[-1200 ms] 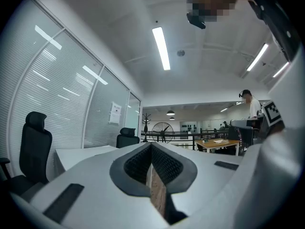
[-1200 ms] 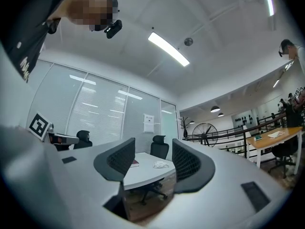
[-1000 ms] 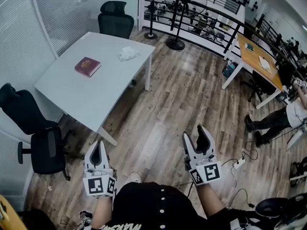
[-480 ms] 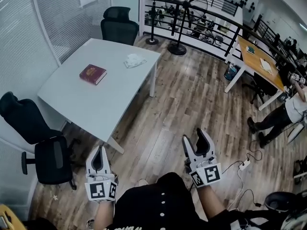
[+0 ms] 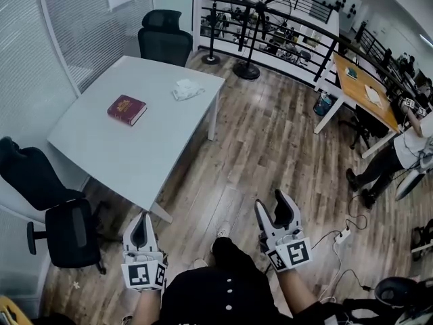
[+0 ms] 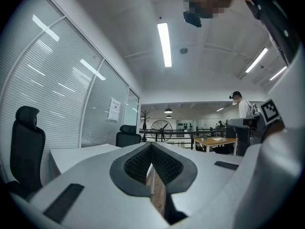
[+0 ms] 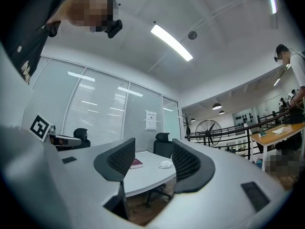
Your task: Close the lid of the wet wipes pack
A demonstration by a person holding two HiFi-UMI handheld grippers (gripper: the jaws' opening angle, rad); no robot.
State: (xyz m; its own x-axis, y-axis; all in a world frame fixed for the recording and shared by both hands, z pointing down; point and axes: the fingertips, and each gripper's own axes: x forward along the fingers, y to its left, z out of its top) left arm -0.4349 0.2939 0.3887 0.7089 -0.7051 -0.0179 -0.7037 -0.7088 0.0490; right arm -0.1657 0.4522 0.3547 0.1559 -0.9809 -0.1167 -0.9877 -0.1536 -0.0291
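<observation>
Wet wipes pack [image 5: 186, 89] lies on the counter [image 5: 135, 147] near its far edge, well apart from both grippers. Left gripper [image 5: 140, 219] fingers closed, empty; right gripper [image 5: 270, 202] fingers open, empty. Risk: the light pack may slide if the lid is pressed unbraced; lid state too small to tell
</observation>
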